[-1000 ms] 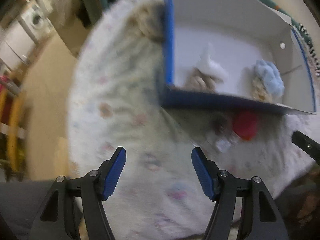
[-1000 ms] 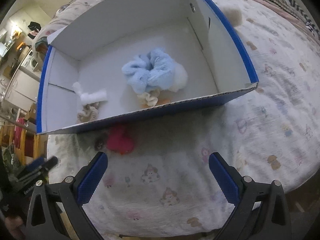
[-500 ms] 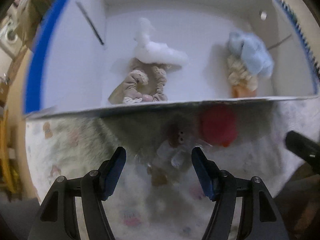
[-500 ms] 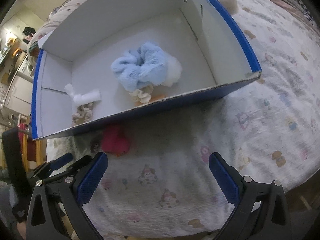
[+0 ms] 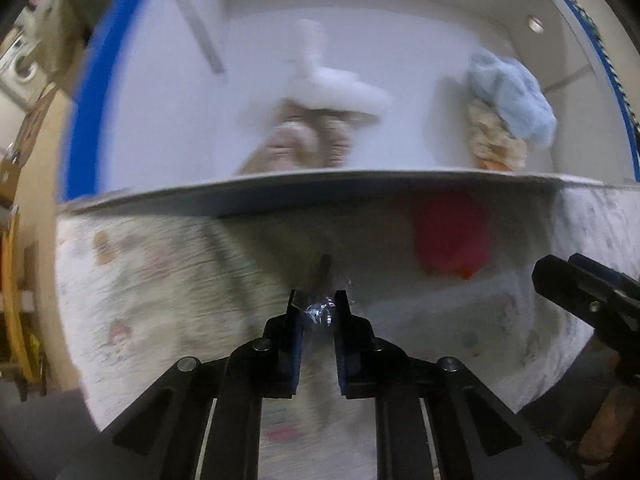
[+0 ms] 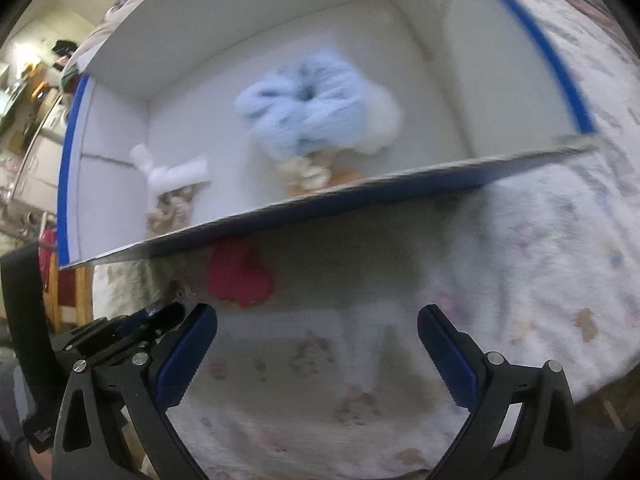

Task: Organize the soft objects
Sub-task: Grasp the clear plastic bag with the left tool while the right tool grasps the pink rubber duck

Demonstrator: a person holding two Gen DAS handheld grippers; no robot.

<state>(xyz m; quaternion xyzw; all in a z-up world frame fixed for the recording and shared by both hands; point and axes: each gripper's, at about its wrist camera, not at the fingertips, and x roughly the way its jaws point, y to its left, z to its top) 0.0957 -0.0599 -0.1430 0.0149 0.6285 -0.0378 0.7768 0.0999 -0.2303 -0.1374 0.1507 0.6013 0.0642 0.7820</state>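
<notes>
The left gripper (image 5: 316, 312), jaws just closing, is pinching a crinkly clear wrapper (image 5: 320, 312) on the blanket (image 5: 160, 300); a red soft thing (image 5: 450, 236) is lying ahead-right against the box (image 5: 320, 192), which is holding scrunchies (image 5: 508, 100). The right gripper (image 6: 316, 344) is pointing steeply down, jaws apart, empty

Patterned bedspread (image 6: 500, 280) carries box (image 6: 360, 196), red plush (image 6: 240, 276).

Left tool (image 5: 316, 306) just closed on crinkly clear wrapper (image 5: 319, 311), red plush (image 5: 450, 236) beside box (image 5: 280, 196)
</notes>
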